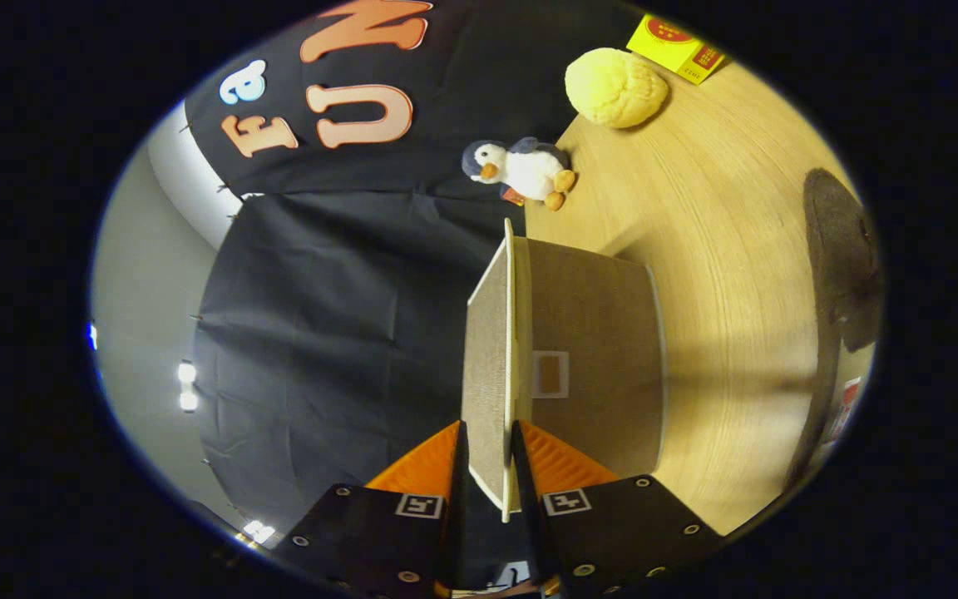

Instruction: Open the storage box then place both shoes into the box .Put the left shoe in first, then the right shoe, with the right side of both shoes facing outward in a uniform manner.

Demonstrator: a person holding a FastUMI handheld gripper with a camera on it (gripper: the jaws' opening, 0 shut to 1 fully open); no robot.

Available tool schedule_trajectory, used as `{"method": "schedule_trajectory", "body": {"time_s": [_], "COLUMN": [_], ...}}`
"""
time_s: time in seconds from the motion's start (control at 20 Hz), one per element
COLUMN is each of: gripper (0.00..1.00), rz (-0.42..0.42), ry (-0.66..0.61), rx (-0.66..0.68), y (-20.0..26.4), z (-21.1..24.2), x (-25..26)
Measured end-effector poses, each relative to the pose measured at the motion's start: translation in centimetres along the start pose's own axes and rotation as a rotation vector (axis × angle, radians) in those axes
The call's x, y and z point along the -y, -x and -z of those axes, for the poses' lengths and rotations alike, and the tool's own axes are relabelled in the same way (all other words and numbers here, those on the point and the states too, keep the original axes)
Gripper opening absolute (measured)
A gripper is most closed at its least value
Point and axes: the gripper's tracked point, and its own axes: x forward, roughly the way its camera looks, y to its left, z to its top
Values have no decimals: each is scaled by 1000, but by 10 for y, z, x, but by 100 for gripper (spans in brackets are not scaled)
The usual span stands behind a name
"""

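The wooden worktop [737, 274] runs along a black cloth wall and carries a grey fabric storage box [595, 366], a toy penguin [525, 170], a yellow plush ball [616, 87], a yellow carton [677, 46] and a dark round mat [841, 249] well apart from the box. The view is rolled sideways. The gripper [487, 453] pinches the free edge of the box lid [487, 366], one finger on each face, with the lid swung away from the box opening. The lid appears to be a thin, stiff, light panel with a fabric skin, so a hold near the edge midpoint should suffice. The box itself looks light and may slide if pulled hard. The shoes are not yet in hand.
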Motion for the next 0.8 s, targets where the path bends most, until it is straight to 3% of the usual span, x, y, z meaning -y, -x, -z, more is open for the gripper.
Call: {"method": "schedule_trajectory", "body": {"time_s": [0.1, 0.3, 0.6, 0.8], "gripper": [16, 5, 5, 7], "rz": [13, -9, -102, -86], "ry": [-2, 48, 136, 259], "rx": [-21, 6, 23, 27], "y": [-7, -12, -19, -35], "z": [7, -1, -10, 2], "x": [-3, -33, -118, -172]}}
